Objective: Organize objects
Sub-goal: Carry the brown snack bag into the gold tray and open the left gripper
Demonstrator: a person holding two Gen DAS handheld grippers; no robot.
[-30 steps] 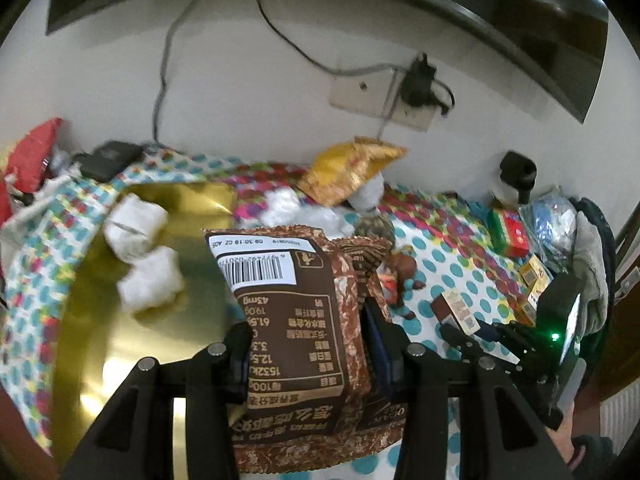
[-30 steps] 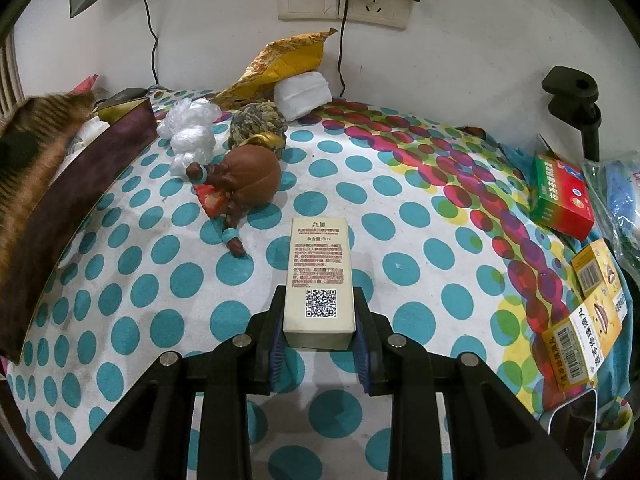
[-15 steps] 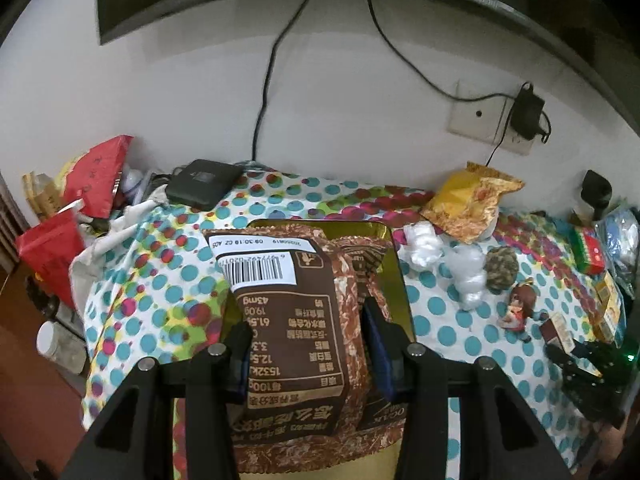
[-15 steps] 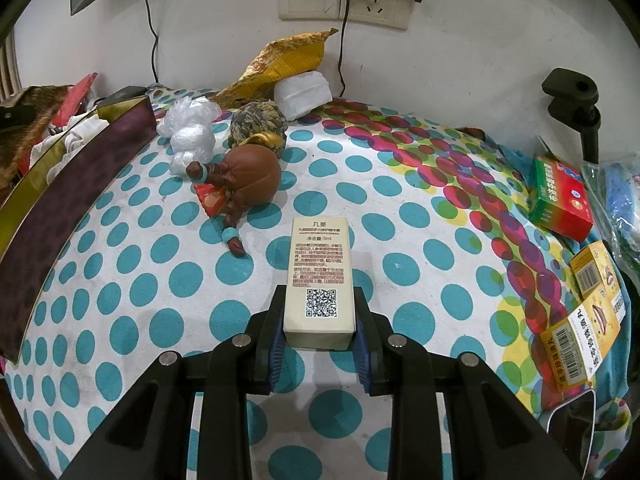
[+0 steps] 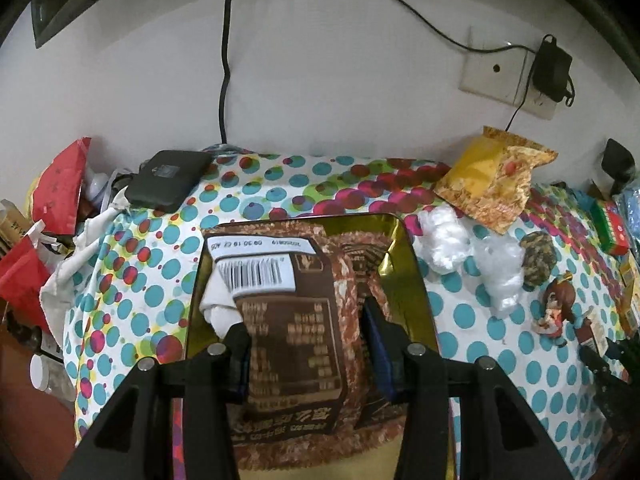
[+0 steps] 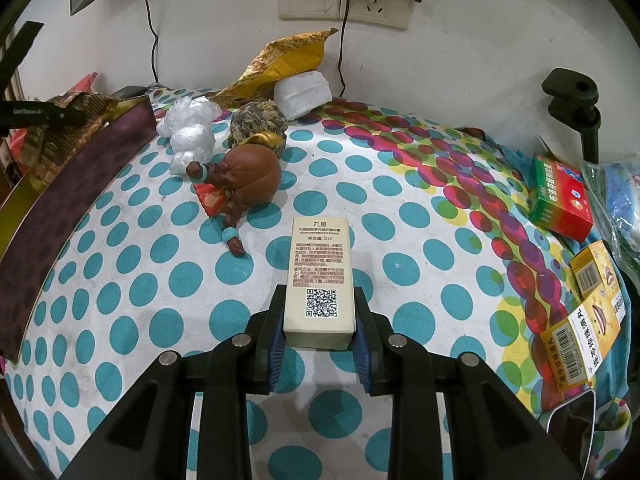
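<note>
My left gripper (image 5: 306,344) is shut on a brown snack packet (image 5: 296,320) with a white barcode label. It holds the packet over the open gold tin (image 5: 408,248), where a white wad (image 5: 218,308) lies by the left wall. In the right wrist view the tin's purple outer wall (image 6: 60,200) is at the left, with the packet (image 6: 80,108) above it. My right gripper (image 6: 320,336) is shut on a small cream box (image 6: 320,276) with a QR code, low over the dotted tablecloth (image 6: 400,208).
A brown figurine (image 6: 248,176), white plastic wads (image 6: 188,128), a dried ball (image 6: 258,120) and a yellow snack bag (image 6: 288,60) lie beyond the cream box. Medicine boxes (image 6: 560,196) and a black clamp (image 6: 572,100) crowd the right edge. A black device (image 5: 168,178) and red bags (image 5: 60,184) sit left of the tin.
My left gripper has swung left with the packet and come down over the middle of the gold tin. My right gripper and the cream box have stayed put.
</note>
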